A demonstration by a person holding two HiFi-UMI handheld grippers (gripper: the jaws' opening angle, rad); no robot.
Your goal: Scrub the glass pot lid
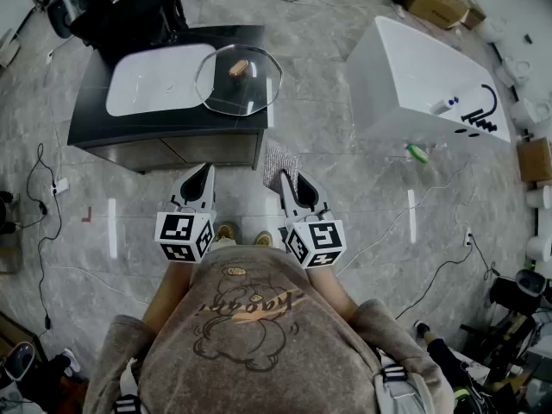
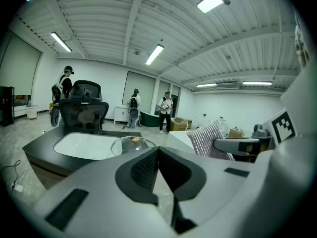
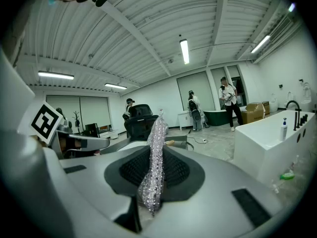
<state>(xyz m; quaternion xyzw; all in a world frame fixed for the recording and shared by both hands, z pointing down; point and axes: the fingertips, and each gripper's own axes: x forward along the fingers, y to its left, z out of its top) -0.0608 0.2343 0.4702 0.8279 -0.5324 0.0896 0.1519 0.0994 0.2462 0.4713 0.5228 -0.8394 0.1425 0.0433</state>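
Right gripper [image 1: 291,186] clamps scrubber [image 3: 154,157], left gripper [image 1: 200,181] sits closed, empty; unbraced, lid [image 1: 239,80] at 12 o'clock could skid.

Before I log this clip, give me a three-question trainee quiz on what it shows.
1. True or false: the right gripper has nothing between its jaws.
2. Where is the lid? A) in the left jaws B) on the counter C) in the right jaws
3. Fill in: the jaws of the left gripper are ____.

Key: 1 false, they are shut on the cloth; 2 B; 3 shut, and empty.
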